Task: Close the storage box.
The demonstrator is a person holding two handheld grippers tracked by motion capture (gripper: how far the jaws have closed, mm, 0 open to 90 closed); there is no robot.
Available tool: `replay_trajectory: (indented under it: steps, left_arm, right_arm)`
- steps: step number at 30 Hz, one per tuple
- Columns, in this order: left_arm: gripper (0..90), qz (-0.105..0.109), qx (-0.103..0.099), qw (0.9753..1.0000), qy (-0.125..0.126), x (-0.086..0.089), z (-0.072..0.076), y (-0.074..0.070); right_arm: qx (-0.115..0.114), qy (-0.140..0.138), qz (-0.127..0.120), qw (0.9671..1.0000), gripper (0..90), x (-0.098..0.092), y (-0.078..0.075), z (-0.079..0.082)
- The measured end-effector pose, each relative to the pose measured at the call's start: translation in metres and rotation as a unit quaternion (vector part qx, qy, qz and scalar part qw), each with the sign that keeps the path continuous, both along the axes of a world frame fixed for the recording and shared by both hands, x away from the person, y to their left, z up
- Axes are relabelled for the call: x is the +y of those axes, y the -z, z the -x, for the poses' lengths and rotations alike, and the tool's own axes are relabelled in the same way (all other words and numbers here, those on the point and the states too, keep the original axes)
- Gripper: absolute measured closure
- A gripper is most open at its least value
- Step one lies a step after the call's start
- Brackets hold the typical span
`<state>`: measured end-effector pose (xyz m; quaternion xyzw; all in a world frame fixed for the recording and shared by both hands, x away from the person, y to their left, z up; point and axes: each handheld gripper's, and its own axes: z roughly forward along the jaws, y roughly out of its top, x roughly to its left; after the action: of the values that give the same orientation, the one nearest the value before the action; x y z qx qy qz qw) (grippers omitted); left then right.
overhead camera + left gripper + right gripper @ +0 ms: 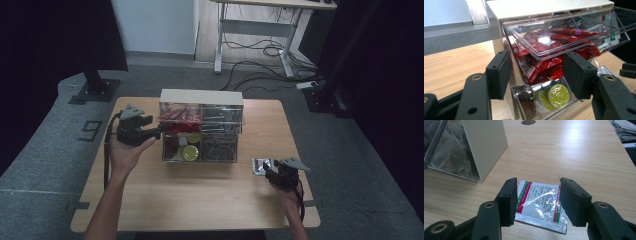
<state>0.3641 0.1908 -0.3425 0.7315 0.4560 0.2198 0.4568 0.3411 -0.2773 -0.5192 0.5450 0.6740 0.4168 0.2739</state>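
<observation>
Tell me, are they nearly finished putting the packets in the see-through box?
Probably not. Done: the drawers already hold red packets and green-topped pods. In hand: nothing; the right gripper stands open around a silver packet lying on the table. Left: picking it up and putting it away.

The worktop is a light wooden board with rounded corners, and it stands on a grey floor. At the far middle of the worktop stands a clear plastic organizer with a cream top and sides; its drawers hold red packets, green-lidded capsules and clear bags. Near the right front corner a small shiny packet lies flat on the wood, apart from the organizer. It has white print with green and pink stripes.
</observation>
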Motion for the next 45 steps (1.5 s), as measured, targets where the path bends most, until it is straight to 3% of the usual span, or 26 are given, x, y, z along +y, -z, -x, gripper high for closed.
replay_trajectory:
  steps: [20,30,35,40,45]
  left_arm:
    - [39.9,0.005,0.007,1.0,0.002,0.002,0.002,0.008]
    - [39.8,0.003,0.006,1.0,0.005,0.009,0.013,0.015]
    - [39.7,0.004,0.01,0.9999,0.003,0.016,0.019,0.023]
    - [39.6,0.019,0.02,0.9996,0.012,0.022,0.025,0.035]
    - [39.6,0.023,0.03,0.9992,0.01,0.026,0.03,0.052]
  right_arm:
    - [-0.001,0.001,0.0,1.0,48.5,0.0,0.001,0.0]
    - [-0.006,-0.004,0.0,1.0,48.5,0.001,0.0,0.002]
    - [-0.011,-0.014,0.0,0.9998,48.0,0.005,-0.001,0.003]
    - [-0.015,-0.023,-0.001,0.9996,47.4,0.007,-0.001,0.003]
    - [-0.016,-0.031,-0.002,0.9994,46.8,0.008,-0.001,0.004]
